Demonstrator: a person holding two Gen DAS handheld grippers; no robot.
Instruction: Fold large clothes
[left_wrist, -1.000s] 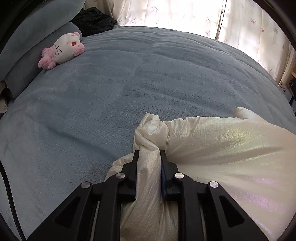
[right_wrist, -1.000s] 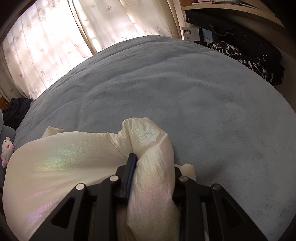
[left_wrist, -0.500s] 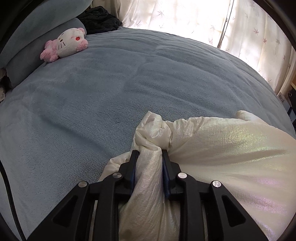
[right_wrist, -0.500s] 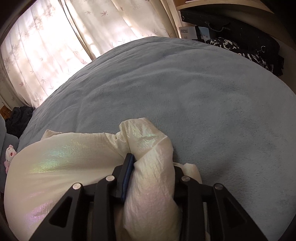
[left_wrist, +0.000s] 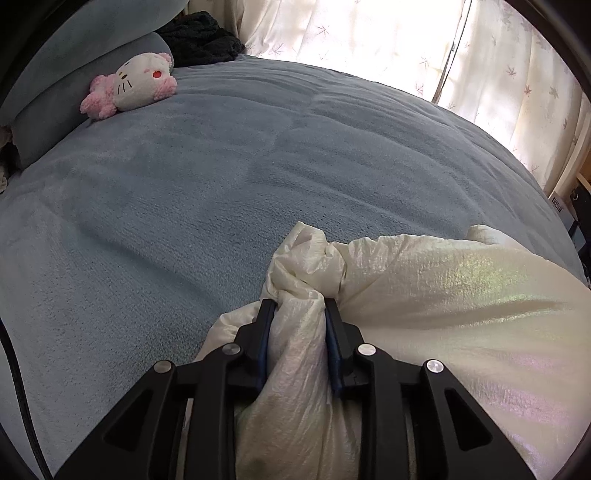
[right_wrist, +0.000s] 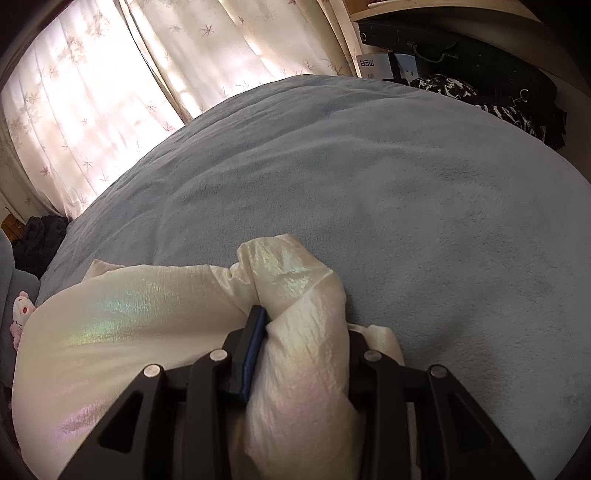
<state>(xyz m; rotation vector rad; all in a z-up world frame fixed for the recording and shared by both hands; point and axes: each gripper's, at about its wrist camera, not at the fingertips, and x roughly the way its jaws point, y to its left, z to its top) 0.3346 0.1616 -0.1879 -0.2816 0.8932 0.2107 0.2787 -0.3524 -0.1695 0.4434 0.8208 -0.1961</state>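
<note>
Nearest, left gripper: fingers just been opening, a bunched fold still pressed between them.
Right gripper: likewise easing, cloth pinched.
Garment: shimmery cream padded coat on blue fleece bed.
Far: pink-white plush cat.

Hidden folds, cropped edges

The cream garment runs off the bottom and right edges of the left wrist view, so its full shape cannot be told; the bunch of cloth covers the right gripper's right-hand finger almost wholly, and whether that pad presses the cloth cannot be seen; the pink-and-white plush toy is cut by the right wrist view's left edge; the dark heap by the pillow is too shadowed to name; the lettering on the white box is too small to read.
</note>
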